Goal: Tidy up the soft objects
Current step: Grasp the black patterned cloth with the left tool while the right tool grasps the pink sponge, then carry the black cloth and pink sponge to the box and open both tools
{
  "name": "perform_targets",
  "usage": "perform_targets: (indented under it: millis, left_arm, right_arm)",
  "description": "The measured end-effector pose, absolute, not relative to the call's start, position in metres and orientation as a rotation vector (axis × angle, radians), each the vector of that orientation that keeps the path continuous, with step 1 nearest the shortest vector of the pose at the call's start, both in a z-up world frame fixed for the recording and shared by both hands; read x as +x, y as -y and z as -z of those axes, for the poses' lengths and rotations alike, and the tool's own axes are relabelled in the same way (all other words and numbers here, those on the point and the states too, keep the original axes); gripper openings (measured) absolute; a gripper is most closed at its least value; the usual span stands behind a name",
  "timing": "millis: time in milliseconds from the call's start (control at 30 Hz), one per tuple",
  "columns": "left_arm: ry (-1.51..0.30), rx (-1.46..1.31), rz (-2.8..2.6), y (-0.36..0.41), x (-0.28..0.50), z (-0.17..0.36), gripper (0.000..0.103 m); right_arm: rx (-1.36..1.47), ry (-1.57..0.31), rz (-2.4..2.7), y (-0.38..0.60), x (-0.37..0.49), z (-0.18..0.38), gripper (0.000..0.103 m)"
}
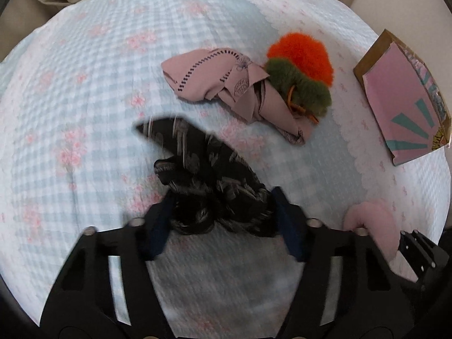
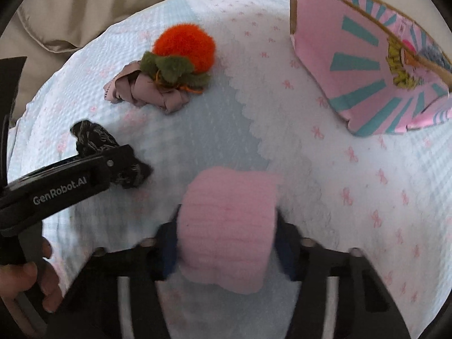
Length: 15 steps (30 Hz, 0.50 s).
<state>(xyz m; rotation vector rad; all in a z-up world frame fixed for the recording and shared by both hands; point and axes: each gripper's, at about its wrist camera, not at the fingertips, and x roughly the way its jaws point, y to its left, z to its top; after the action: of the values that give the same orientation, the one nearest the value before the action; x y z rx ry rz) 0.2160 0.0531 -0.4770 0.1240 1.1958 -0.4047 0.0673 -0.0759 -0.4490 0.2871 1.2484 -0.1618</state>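
Observation:
A black cloth with a pale pattern lies bunched on the bed cover. My left gripper points down at it, its two fingers pressed against the bunched near end. In the right wrist view that cloth shows at the left, under the left gripper's body. My right gripper is shut on a pink knitted soft roll, which fills the gap between its fingers; this roll also shows at the lower right of the left wrist view. Farther back, a dusty-pink stitched cloth lies against an orange and green fuzzy plush.
A pink cardboard box with teal rays stands open at the right on the bed cover, blue check with pink flowers. Beige fabric lies beyond the far edge. A person's hand holds the left gripper at the lower left.

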Motion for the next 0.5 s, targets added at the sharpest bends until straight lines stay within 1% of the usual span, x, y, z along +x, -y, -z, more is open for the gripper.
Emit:
perform_targets:
  millis: [33,100,267,300,500]
  left_arm:
    - [-1.191,0.124,0.403,-0.054,0.217,0.474,0.045]
    - [-1.186,0.121,0.396,-0.055,0.219,0.471,0.040]
    - [-1.176,0.095,0.373,-0.058,0.222,0.463,0.033]
    - [-1.170,0.087,0.366,-0.059,0.223,0.460,0.031]
    - [-1.139,0.050,0.339,-0.070,0.227,0.443,0.030]
  right_arm:
    - [0.287,-1.246,0.158,0.078,0.068,0.448,0.042]
    - [0.289,-1.240,0.151,0.083,0.068,0.447,0.042]
    - [0.277,-1.222,0.146,0.094,0.068,0.438,0.042]
    - [0.279,-1.218,0.143,0.095,0.067,0.436,0.042]
    - [0.265,-1.198,0.119,0.094,0.073,0.428,0.042]
